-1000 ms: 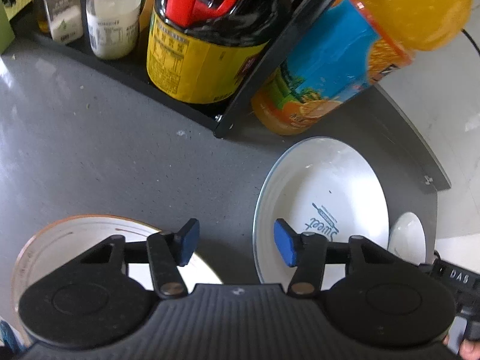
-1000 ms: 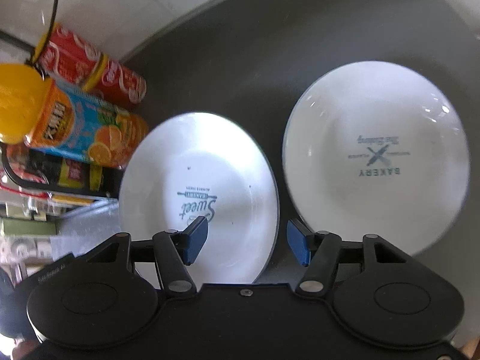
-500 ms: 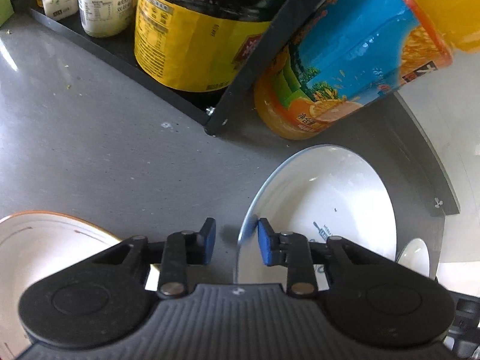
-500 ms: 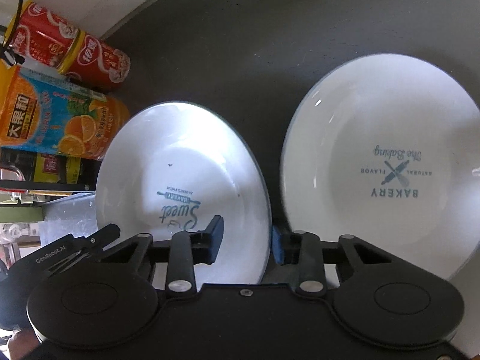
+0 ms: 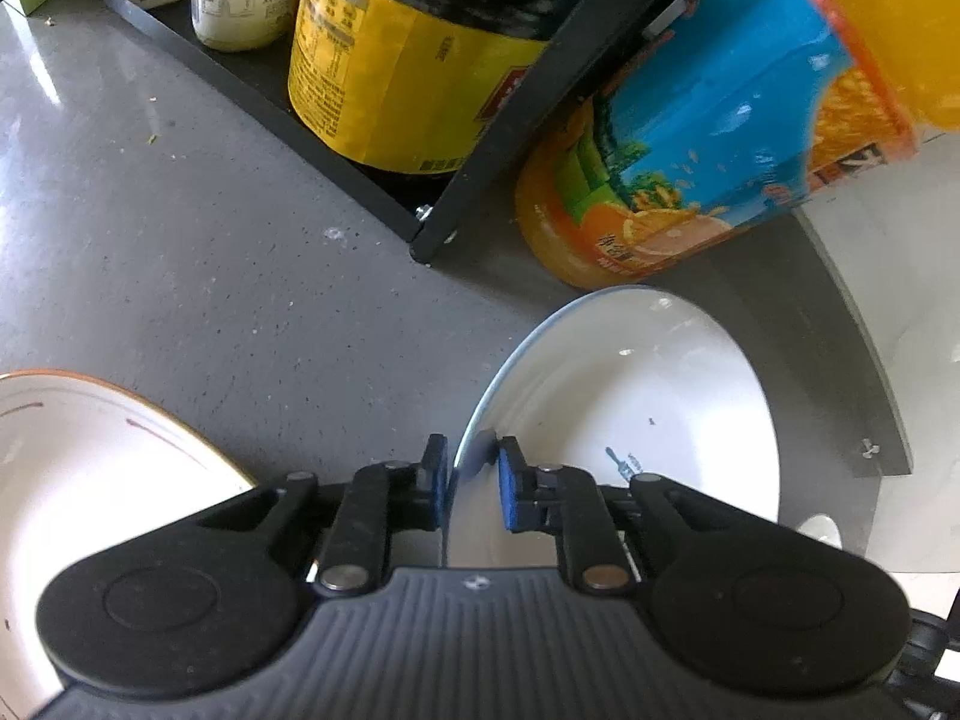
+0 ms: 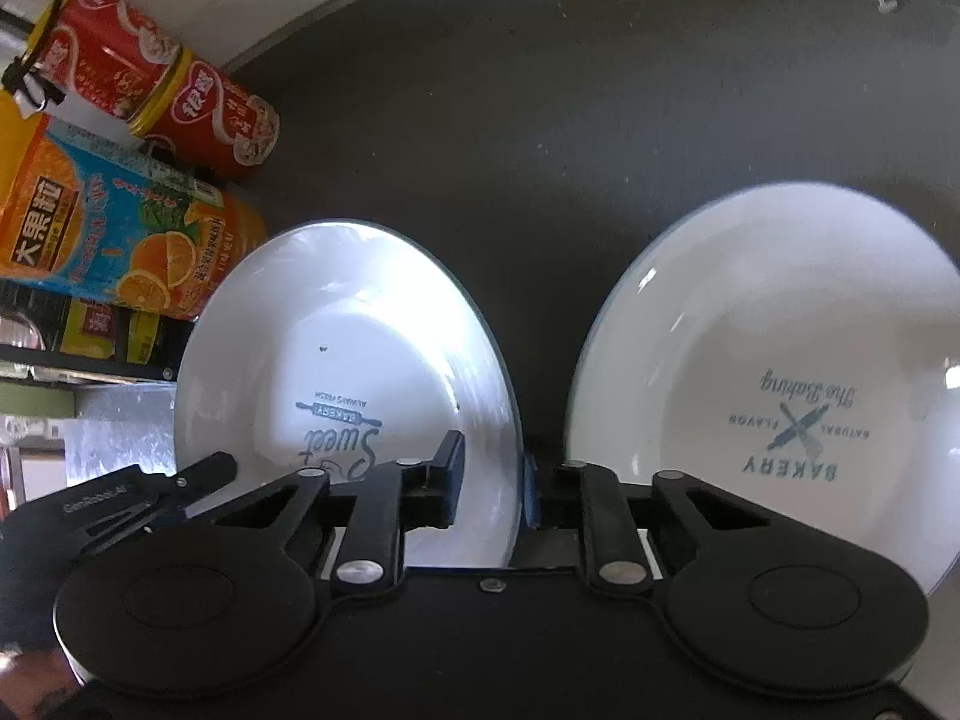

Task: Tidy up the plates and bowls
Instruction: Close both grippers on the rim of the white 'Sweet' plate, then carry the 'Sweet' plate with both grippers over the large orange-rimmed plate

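Both hand-held grippers, L [image 5: 471, 483] & R [image 6: 492, 483], are pinching opposite rims of the plate [image 6: 360, 360]. Uneven lifting is risking slip, or knocking juice bottle [image 5: 708, 162].

A: Where's the Sweet plate [image 6: 360, 360]?
B: On the counter [image 5: 180, 252], in front of the juice bottle [image 5: 708, 156]. Left gripper [image 5: 471, 483] pinches its left rim, right gripper [image 6: 489, 480] its right rim.
A: Its neighbours?
B: Bakery plate [image 6: 780, 372] just right of it, on the same counter. Rimmed plate [image 5: 90, 480] off to the left, apart.
A: Behind?
B: Rack [image 5: 504, 120] left of the juice bottle, with a big sauce bottle [image 5: 408, 60] in it. Two cans [image 6: 162, 96] behind the juice bottle, near the wall.
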`<state>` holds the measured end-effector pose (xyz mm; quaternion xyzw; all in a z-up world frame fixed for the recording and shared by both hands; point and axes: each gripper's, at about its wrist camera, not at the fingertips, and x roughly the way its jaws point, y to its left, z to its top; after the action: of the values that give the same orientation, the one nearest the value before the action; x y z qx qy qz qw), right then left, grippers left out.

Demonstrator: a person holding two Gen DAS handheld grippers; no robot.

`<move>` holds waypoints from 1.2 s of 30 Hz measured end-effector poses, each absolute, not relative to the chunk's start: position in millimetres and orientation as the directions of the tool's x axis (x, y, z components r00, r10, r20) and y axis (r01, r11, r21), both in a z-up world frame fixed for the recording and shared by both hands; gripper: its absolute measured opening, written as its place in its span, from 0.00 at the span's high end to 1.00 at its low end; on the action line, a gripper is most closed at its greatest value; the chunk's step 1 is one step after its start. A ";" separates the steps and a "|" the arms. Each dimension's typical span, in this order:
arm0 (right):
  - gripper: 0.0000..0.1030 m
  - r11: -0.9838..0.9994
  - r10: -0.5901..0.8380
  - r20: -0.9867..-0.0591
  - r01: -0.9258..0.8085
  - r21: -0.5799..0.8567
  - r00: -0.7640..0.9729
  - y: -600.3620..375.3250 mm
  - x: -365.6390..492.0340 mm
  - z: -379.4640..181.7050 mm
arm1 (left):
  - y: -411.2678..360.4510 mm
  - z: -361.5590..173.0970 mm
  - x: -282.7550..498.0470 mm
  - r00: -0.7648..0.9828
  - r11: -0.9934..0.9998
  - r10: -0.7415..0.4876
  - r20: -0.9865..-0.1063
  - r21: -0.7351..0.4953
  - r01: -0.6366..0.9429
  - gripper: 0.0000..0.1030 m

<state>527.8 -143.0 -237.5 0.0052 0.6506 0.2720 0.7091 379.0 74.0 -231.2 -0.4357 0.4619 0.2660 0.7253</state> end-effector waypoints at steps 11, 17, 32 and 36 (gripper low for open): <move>0.91 0.797 0.470 -0.879 -0.466 0.383 0.083 -155.3 516.3 -210.4 | 77.3 -204.6 361.0 0.483 0.505 0.013 -0.875 -0.411 -0.759 0.94; 0.91 0.780 0.496 -0.862 -0.490 0.390 0.102 -153.4 499.1 -192.9 | 88.5 -197.5 347.5 0.498 0.500 0.007 -0.867 -0.429 -0.753 0.95; 0.91 0.765 0.538 -0.827 -0.507 0.398 0.164 -150.9 442.5 -155.9 | 108.8 -162.8 292.6 0.557 0.547 -0.032 -0.830 -0.481 -0.685 0.95; 0.91 0.753 0.554 -0.816 -0.517 0.407 0.166 -147.6 419.6 -148.0 | 117.3 -156.0 268.9 0.565 0.556 -0.032 -0.825 -0.484 -0.675 0.95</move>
<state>419.6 -147.6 -148.0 0.0173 0.5424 0.3507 0.7632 268.9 117.3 -156.0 -0.4230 0.4180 0.2071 0.7768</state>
